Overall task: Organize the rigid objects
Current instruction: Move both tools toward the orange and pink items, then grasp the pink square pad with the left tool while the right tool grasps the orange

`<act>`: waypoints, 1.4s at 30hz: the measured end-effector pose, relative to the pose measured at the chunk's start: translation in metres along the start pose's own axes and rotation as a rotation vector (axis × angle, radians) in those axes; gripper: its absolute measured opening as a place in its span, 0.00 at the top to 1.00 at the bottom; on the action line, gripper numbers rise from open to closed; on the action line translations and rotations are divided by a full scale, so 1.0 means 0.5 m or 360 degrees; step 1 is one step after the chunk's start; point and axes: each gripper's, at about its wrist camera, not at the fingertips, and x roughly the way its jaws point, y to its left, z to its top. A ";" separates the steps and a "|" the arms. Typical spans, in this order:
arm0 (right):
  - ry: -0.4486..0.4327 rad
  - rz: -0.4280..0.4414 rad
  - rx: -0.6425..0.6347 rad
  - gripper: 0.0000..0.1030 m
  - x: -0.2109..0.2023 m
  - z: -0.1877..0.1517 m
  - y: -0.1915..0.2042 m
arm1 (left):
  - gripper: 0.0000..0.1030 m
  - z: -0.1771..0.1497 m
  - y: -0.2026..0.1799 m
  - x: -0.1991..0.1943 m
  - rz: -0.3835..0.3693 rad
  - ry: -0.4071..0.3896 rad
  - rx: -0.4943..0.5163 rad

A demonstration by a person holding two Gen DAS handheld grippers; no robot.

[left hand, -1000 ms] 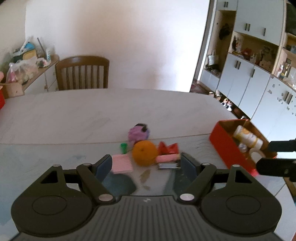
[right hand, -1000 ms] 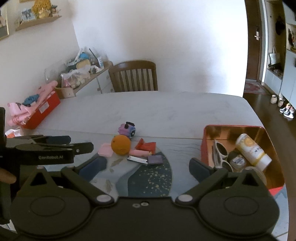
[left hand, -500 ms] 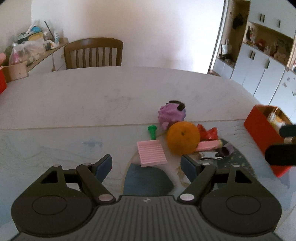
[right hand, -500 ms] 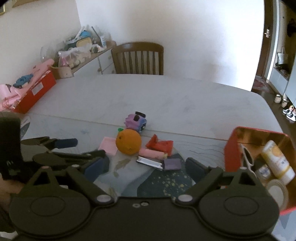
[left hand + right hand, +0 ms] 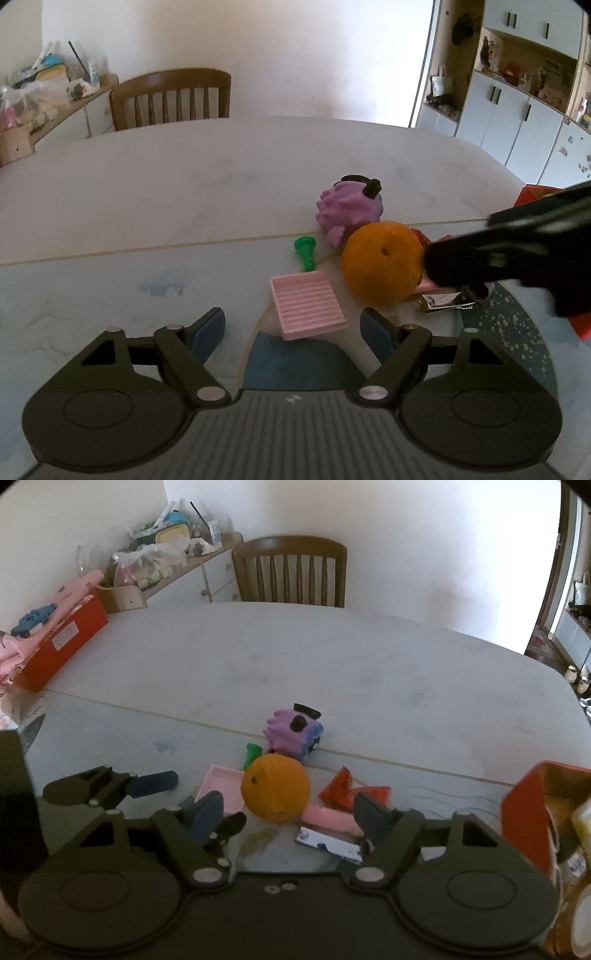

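Observation:
A small pile lies mid-table: an orange (image 5: 382, 261) (image 5: 275, 787), a pink ribbed block (image 5: 307, 305) (image 5: 221, 785), a green piece (image 5: 304, 249), a purple toy (image 5: 349, 208) (image 5: 293, 733), a red wrapper (image 5: 349, 789), a pink bar (image 5: 328, 816) and a silver packet (image 5: 328, 842). My left gripper (image 5: 293, 328) is open, its fingers on either side of the pink block's near end. My right gripper (image 5: 288, 814) is open and close in front of the orange and pink bar; it shows in the left wrist view (image 5: 480, 258) beside the orange.
A red box (image 5: 528, 812) holding a bottle and other items stands at the right table edge. Another red box (image 5: 62, 638) with pink cloth sits far left. A wooden chair (image 5: 291, 572) stands behind the table. Cabinets (image 5: 517, 110) line the right wall.
Both grippers have moved in toward the pile. The left one now brackets the pink block; the right one has come up to the orange and pink bar. Both stay open.

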 end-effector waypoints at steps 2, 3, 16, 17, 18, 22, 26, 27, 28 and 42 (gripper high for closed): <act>0.0016 0.0000 -0.0002 0.29 0.016 0.007 0.003 | 0.27 0.000 -0.004 0.002 0.0002 -0.0016 0.0001; 0.0026 0.0000 0.0000 0.29 0.024 0.011 0.005 | 0.28 -0.001 -0.006 0.003 0.0001 -0.0022 0.0006; 0.0130 -0.0029 -0.0033 0.42 0.091 0.025 0.030 | 0.60 -0.010 -0.026 -0.003 0.0076 -0.0081 0.0084; 0.0130 -0.0034 -0.0040 0.45 0.092 0.025 0.031 | 0.60 -0.010 -0.025 -0.004 0.0074 -0.0083 0.0083; 0.0134 -0.0044 -0.0050 0.47 0.094 0.025 0.034 | 0.60 -0.010 -0.025 -0.005 0.0071 -0.0084 0.0080; 0.0135 -0.0059 -0.0042 0.48 0.094 0.024 0.033 | 0.60 -0.009 -0.025 -0.006 0.0066 -0.0082 0.0072; 0.0134 -0.0063 -0.0001 0.49 0.085 0.018 0.028 | 0.60 -0.007 -0.020 -0.011 0.0064 -0.0071 0.0039; 0.0129 -0.0064 0.0019 0.49 0.082 0.017 0.026 | 0.60 -0.007 -0.017 -0.013 0.0064 -0.0070 0.0017; 0.0125 -0.0054 0.0042 0.49 0.077 0.014 0.021 | 0.60 -0.004 -0.012 -0.013 0.0063 -0.0065 0.0007; 0.0050 -0.0035 0.0148 0.49 -0.024 -0.022 -0.007 | 0.60 0.017 -0.018 -0.076 0.0012 -0.0065 -0.0085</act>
